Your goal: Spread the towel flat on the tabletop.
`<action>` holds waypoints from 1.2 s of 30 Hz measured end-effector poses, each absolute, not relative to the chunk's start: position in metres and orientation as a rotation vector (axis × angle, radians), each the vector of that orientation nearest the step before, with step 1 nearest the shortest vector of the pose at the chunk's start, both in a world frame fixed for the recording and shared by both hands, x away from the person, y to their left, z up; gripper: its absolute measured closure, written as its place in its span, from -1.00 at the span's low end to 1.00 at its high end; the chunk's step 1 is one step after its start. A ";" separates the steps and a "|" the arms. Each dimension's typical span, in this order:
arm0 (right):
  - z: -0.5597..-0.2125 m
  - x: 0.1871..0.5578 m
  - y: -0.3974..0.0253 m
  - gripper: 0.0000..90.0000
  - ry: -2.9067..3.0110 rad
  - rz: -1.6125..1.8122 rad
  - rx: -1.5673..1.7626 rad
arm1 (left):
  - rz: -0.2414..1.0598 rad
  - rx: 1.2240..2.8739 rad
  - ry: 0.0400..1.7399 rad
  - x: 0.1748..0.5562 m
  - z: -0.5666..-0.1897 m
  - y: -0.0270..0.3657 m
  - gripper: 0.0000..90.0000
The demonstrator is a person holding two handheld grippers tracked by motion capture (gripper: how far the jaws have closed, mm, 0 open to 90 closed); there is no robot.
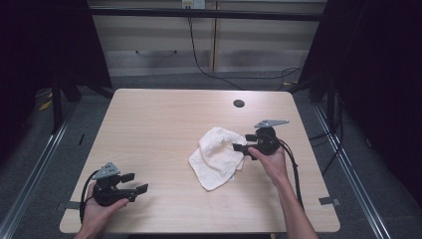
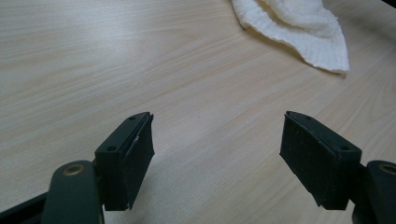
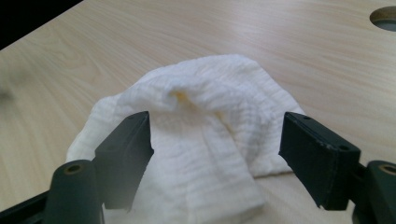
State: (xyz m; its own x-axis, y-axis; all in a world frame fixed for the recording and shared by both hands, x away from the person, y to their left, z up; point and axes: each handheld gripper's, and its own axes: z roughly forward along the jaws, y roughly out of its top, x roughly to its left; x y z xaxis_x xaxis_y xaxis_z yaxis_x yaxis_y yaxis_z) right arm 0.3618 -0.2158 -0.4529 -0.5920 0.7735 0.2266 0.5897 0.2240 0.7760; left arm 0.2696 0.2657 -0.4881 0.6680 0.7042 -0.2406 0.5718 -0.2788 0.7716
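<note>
A lab recording bay: bare wooden desk (image 1: 164, 129) ringed by black curtains (image 1: 383, 74), floor rails (image 1: 35, 164) and trailing cables (image 1: 199, 59).

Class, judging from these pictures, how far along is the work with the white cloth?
Done: little that shows; the white cloth lies rumpled and loosely doubled over on the table. In hand: the right claw is open at the cloth's edge, jaws either side of a fold, not yet closed. The left claw is open over bare wood, apart from the cloth. Left: gripping and whatever handling follows.
</note>
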 end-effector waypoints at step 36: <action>-0.503 0.390 -0.146 0.72 2.547 1.144 1.188 | 0.187 2.007 1.003 0.272 -0.491 0.266 -0.44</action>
State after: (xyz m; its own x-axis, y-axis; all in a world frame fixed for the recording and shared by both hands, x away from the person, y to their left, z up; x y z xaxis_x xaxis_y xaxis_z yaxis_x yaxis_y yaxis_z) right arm 0.3897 -0.1456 -0.5029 -0.6884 0.6958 0.2048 0.6152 0.4106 0.6730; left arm 0.2720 0.2663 -0.4910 0.6653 0.7115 -0.2260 0.5826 -0.3056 0.7531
